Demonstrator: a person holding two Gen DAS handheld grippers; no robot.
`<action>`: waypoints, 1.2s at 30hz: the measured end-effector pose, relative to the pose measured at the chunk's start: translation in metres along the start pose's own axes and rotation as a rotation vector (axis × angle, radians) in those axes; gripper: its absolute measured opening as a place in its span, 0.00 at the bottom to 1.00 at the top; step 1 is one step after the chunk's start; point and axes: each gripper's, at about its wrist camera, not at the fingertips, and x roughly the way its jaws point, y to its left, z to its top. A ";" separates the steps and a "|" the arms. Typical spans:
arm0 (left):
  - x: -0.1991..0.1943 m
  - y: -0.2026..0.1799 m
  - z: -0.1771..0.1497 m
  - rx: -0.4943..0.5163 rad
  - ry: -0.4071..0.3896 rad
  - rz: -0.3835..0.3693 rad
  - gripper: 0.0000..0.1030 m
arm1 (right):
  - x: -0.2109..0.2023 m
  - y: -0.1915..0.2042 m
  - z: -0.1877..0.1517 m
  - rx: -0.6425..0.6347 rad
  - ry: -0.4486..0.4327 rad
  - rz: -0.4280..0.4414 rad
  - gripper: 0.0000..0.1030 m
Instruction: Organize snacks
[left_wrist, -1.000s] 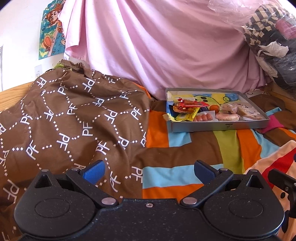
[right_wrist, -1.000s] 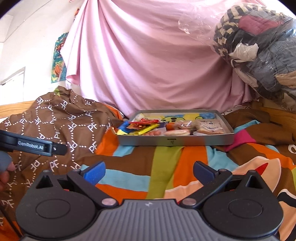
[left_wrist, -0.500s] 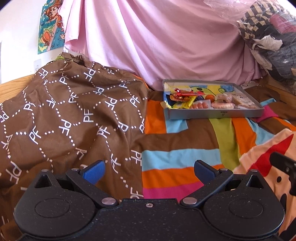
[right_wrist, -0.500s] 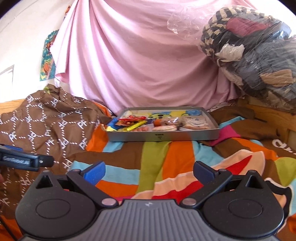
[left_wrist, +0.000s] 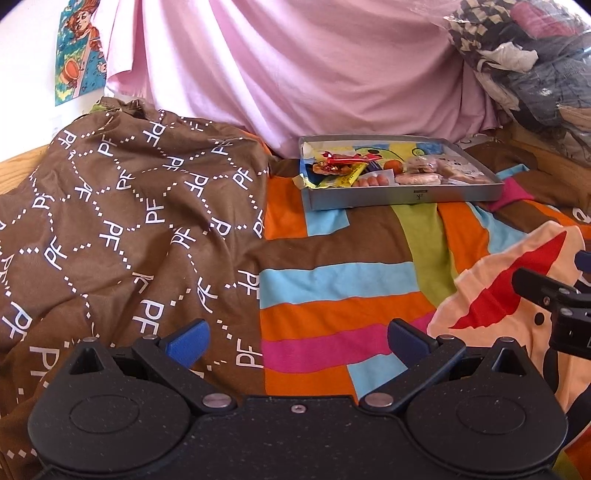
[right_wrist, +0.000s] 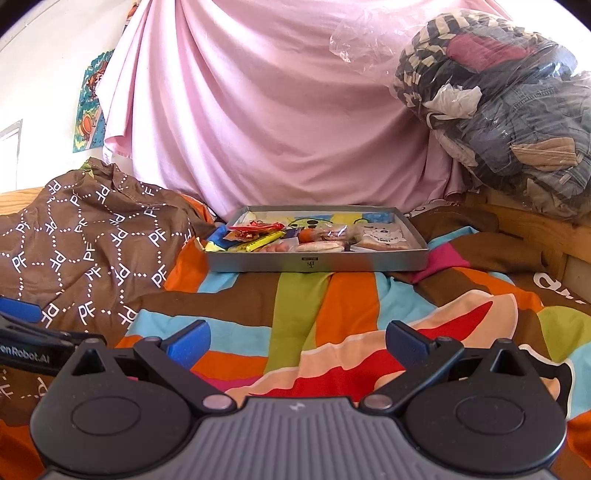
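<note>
We see a pink sheet draped across the back of the room, with a colourful cartoon poster on the white wall to its left. The bed carries a bright striped cover, with a brown patterned cloth bunched on its left side. At the right, a clear plastic bag of clothes rests on a wooden ledge, all in bright daylight.

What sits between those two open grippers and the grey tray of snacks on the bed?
Nothing visible blocks the way. Between the right gripper, the left gripper and the snack tray lies only the striped bedspread. The brown patterned cloth is heaped to the left, beside the tray, not in front of it.
</note>
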 end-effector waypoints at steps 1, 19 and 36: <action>0.000 0.000 0.000 0.004 0.001 -0.001 0.99 | -0.001 0.000 0.000 0.000 -0.004 -0.001 1.00; -0.001 0.000 -0.001 -0.004 0.006 0.010 0.99 | -0.003 0.000 0.001 0.000 -0.003 0.001 1.00; -0.001 0.001 -0.002 -0.012 0.010 0.015 0.99 | -0.002 -0.001 -0.002 0.001 0.012 0.008 1.00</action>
